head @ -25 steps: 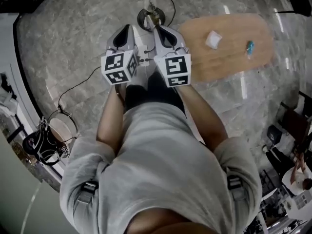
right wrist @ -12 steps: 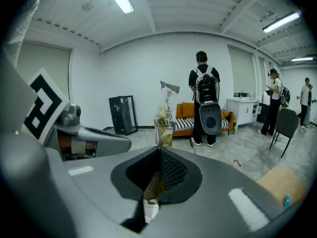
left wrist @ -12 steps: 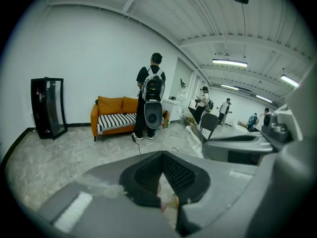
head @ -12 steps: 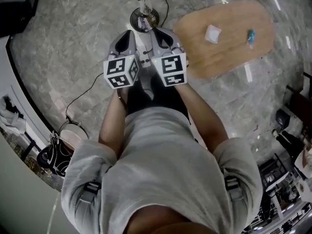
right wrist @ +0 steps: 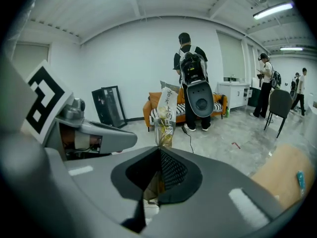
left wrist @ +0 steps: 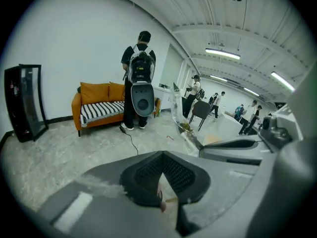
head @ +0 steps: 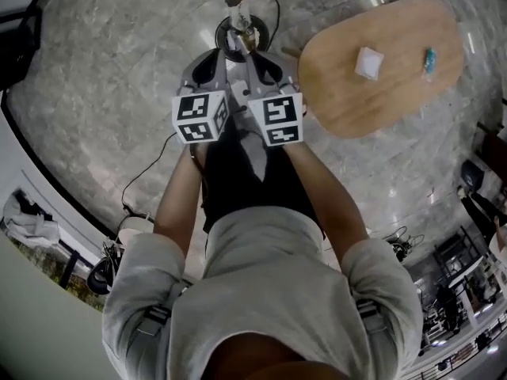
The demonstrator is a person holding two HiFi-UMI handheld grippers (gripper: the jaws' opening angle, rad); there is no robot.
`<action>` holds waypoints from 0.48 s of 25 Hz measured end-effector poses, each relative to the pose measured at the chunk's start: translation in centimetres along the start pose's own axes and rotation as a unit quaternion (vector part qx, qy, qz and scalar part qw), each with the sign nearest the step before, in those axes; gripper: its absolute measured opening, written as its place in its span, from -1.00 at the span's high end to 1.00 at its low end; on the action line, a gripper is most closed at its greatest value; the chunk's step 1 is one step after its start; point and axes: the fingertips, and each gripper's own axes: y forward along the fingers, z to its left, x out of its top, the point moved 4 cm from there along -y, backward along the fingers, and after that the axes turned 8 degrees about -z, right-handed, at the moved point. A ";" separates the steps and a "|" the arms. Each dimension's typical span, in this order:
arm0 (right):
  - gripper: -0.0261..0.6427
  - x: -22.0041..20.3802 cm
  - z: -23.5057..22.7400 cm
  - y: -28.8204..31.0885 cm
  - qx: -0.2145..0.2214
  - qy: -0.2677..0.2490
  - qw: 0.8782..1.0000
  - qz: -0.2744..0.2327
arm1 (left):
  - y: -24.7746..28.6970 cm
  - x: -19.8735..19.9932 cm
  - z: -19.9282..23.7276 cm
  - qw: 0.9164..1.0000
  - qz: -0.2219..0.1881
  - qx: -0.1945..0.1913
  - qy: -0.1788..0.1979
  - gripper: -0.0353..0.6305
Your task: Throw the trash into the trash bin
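Observation:
My right gripper (right wrist: 159,150) is shut on a clear snack wrapper (right wrist: 165,114) with yellowish contents and printed characters, which sticks up past the fingertips. In the head view both grippers are side by side in front of the person, the left gripper (head: 212,51) touching the right gripper (head: 252,51). The wrapper (head: 237,0) reaches out over a round dark bin (head: 224,35) on the floor just beyond the fingertips. My left gripper (left wrist: 162,154) has its jaw tips together, and only a small pale scrap that I cannot identify shows behind them.
An oval wooden table (head: 396,101) at the right carries a crumpled white paper (head: 369,62) and a small blue-green item (head: 428,56). A cable (head: 146,165) trails on the marble floor. Ahead, a person with a backpack (left wrist: 140,73) stands by an orange sofa (left wrist: 96,105).
Both grippers have come down together and tipped further downward, the wrapper still in the right one. The bin stays just beyond the fingertips and the table has slid right in the head view.

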 end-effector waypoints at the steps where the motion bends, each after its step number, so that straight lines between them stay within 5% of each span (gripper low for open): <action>1: 0.89 -0.8 -0.2 0.9 -0.006 -0.002 1.000 0.001 | 1.0 -0.9 0.8 1.000 0.005 -0.003 -0.001 0.85; 7: 0.89 -6.7 -2.1 6.2 -0.037 0.035 0.999 0.013 | 6.4 -6.5 4.7 1.000 0.027 -0.004 -0.008 0.85; 12: 0.89 -11.3 -2.4 9.5 -0.038 0.016 0.999 0.008 | 9.5 -12.1 6.0 0.998 0.041 -0.033 -0.021 0.85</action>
